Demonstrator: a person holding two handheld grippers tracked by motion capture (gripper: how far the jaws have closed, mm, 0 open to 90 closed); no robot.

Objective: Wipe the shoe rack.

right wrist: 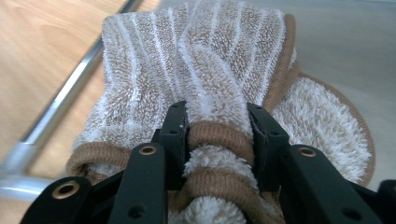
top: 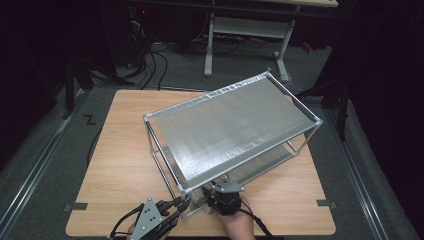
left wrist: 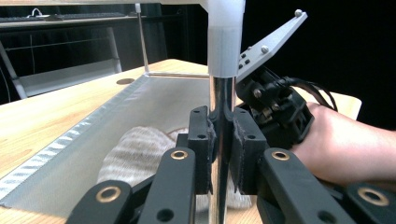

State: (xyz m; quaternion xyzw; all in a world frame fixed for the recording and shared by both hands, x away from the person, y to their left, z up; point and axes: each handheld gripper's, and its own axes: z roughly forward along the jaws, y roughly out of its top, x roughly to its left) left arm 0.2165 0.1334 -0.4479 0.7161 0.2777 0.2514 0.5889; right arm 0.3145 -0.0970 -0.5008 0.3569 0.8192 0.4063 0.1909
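Observation:
A two-tier metal rack (top: 235,125) stands tilted across the wooden table. My left gripper (top: 182,204) is shut on the rack's near corner post (left wrist: 221,107), its pads (left wrist: 207,144) clamped on the chrome tube below the white joint. A beige striped towel (right wrist: 196,70) with a brown hem lies on the rack's lower shelf (left wrist: 93,140). My right gripper (right wrist: 217,135) is shut on a bunched fold of that towel at its hem. In the high view the right gripper (top: 210,192) reaches under the top shelf at the near edge. The towel (left wrist: 140,154) shows behind the post in the left gripper view.
The wooden table (top: 120,155) has bare surface left of the rack and a strip at its front edge. Grey floor with cables (top: 150,65) and a white table frame (top: 245,30) lie beyond the far side. A person's right hand (left wrist: 345,144) holds the right gripper.

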